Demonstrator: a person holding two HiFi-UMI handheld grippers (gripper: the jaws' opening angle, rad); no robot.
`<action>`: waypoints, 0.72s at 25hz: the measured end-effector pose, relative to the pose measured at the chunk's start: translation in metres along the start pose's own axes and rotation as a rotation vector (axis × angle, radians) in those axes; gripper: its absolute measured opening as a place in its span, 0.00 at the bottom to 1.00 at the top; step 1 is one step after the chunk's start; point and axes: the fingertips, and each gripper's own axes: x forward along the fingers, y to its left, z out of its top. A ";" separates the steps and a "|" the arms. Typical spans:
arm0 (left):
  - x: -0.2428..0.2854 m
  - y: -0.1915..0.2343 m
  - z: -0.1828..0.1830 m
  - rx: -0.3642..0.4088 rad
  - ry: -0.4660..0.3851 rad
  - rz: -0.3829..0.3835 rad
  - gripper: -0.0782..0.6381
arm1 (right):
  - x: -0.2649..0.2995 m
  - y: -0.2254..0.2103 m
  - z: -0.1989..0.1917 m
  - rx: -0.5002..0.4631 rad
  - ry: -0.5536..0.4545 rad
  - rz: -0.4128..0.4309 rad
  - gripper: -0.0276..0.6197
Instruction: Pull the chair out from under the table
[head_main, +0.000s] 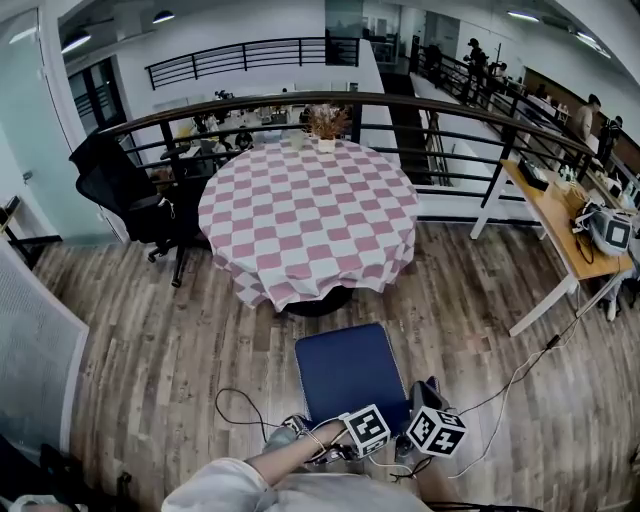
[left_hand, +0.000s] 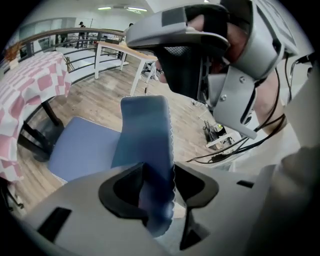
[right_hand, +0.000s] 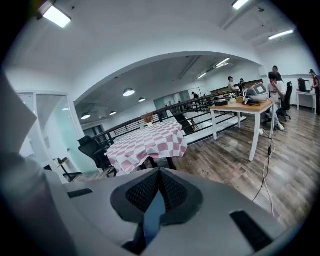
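Observation:
The blue chair (head_main: 350, 368) stands clear of the round table (head_main: 305, 215), which wears a pink-and-white checked cloth; the seat faces the table. Both grippers are at the chair's backrest, at the bottom of the head view. In the left gripper view the blue backrest (left_hand: 147, 142) runs upright between the jaws of my left gripper (left_hand: 159, 187), which stand open around it, and the seat (left_hand: 82, 147) lies beyond. My right gripper (right_hand: 159, 186) has its jaws closed on a thin blue strip of the backrest (right_hand: 152, 217). The backrest itself is hidden in the head view.
A black office chair (head_main: 125, 185) stands left of the table by the curved railing (head_main: 420, 110). A wooden desk (head_main: 560, 220) with equipment runs along the right. Cables (head_main: 520, 370) trail over the wood floor beside the chair. A small plant (head_main: 327, 122) sits at the table's far edge.

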 end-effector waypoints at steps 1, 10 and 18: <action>-0.005 0.000 -0.002 -0.009 0.006 -0.015 0.36 | 0.003 0.004 0.001 -0.006 0.007 0.008 0.07; -0.068 0.038 -0.008 -0.100 -0.129 0.008 0.36 | 0.040 0.050 0.011 -0.079 0.040 0.099 0.07; -0.146 0.113 0.000 -0.233 -0.383 0.354 0.32 | 0.070 0.097 0.023 -0.165 0.060 0.185 0.07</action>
